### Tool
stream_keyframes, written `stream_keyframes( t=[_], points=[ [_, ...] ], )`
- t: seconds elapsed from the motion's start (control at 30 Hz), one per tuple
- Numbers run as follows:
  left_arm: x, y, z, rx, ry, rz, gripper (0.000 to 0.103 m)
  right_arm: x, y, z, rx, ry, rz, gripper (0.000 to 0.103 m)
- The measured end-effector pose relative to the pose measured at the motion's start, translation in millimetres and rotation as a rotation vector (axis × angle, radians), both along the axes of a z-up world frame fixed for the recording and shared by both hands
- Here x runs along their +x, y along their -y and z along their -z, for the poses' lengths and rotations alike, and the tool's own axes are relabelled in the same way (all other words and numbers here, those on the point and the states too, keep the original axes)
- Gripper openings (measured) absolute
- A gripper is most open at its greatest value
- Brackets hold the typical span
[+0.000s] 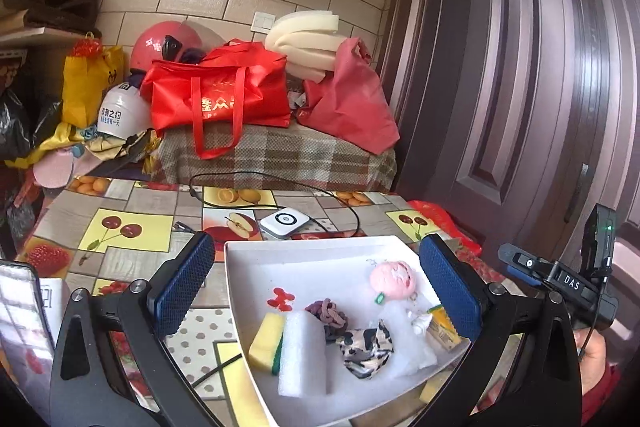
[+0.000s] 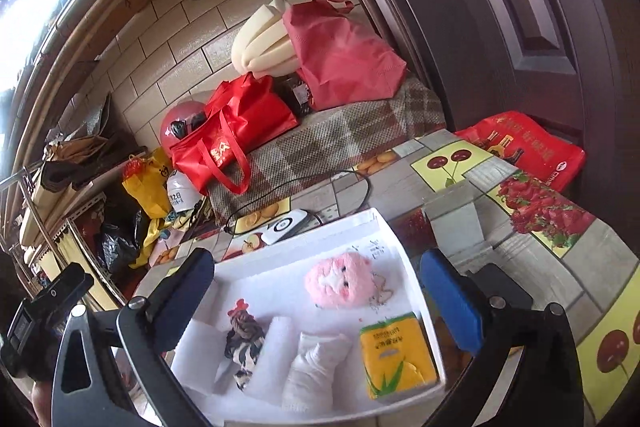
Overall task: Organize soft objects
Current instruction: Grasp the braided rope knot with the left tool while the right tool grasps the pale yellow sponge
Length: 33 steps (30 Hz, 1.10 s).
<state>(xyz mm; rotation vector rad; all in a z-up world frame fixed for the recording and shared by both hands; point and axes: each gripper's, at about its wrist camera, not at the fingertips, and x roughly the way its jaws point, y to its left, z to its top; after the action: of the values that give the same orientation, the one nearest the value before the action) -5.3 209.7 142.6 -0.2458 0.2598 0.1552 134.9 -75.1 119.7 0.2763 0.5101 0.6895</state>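
Observation:
A white tray (image 1: 256,267) sits on the fruit-patterned table and holds several soft objects: a pink plush (image 1: 392,277), a purple scrunchie (image 1: 326,311), a leopard scrunchie (image 1: 366,351), a yellow-green sponge (image 1: 266,343), a white foam block (image 1: 302,355) and a yellow tissue pack (image 1: 442,329). My left gripper (image 1: 316,291) is open above the tray, empty. My right gripper (image 2: 320,301) is open above the same tray (image 2: 384,227), empty, over the pink plush (image 2: 338,283), tissue pack (image 2: 396,353) and a white cloth (image 2: 314,367).
A white device (image 1: 284,223) with a black cable lies on the table behind the tray. Red bags (image 1: 220,95), helmets and foam are piled on a checked cover behind. A dark door (image 1: 520,67) stands to the right. A phone (image 1: 20,307) is at the left edge.

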Motion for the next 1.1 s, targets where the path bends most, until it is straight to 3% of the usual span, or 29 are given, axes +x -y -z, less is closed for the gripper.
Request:
stream_keyframes(
  t=[0.17, 0.33, 0.47, 0.6, 0.67, 0.83, 0.9, 0.93, 1.1],
  points=[
    [-42.2, 14.9, 32.7, 0.033, -0.098, 0.011, 0.103, -24.4, 7.3, 33.8, -0.115, -0.139, -0.145, 0.103],
    [-48.4, 19.2, 80.9, -0.078, -0.310, 0.045, 0.103, -41.7, -8.0, 66.8, -0.213, -0.225, -0.217, 0.103],
    [-37.4, 41.3, 102.2, -0.004, -0.413, 0.094, 0.103, -44.6, -23.8, 78.7, -0.288, -0.224, -0.230, 0.103],
    [-27.0, 58.0, 117.0, 0.018, -0.473, 0.153, 0.101, -41.1, -35.1, 83.9, -0.298, -0.246, -0.251, 0.103],
    [-20.8, 59.6, 124.7, 0.026, -0.508, 0.154, 0.096, -38.8, -41.6, 86.5, -0.308, -0.259, -0.263, 0.103],
    [-8.9, 48.6, 132.4, -0.030, -0.537, 0.156, 0.081, -44.9, -53.4, 90.1, -0.385, -0.217, -0.258, 0.076],
    [-7.3, 49.2, 133.1, -0.028, -0.542, 0.167, 0.068, -46.4, -51.4, 90.1, -0.388, -0.211, -0.258, 0.072],
    [-8.1, 50.7, 133.2, -0.017, -0.545, 0.169, 0.053, -46.4, -50.1, 89.5, -0.389, -0.207, -0.256, 0.061],
    [-16.8, 56.9, 130.6, 0.003, -0.528, 0.195, 0.040, -47.5, -39.7, 88.4, -0.362, -0.207, -0.258, 0.058]
  ],
)
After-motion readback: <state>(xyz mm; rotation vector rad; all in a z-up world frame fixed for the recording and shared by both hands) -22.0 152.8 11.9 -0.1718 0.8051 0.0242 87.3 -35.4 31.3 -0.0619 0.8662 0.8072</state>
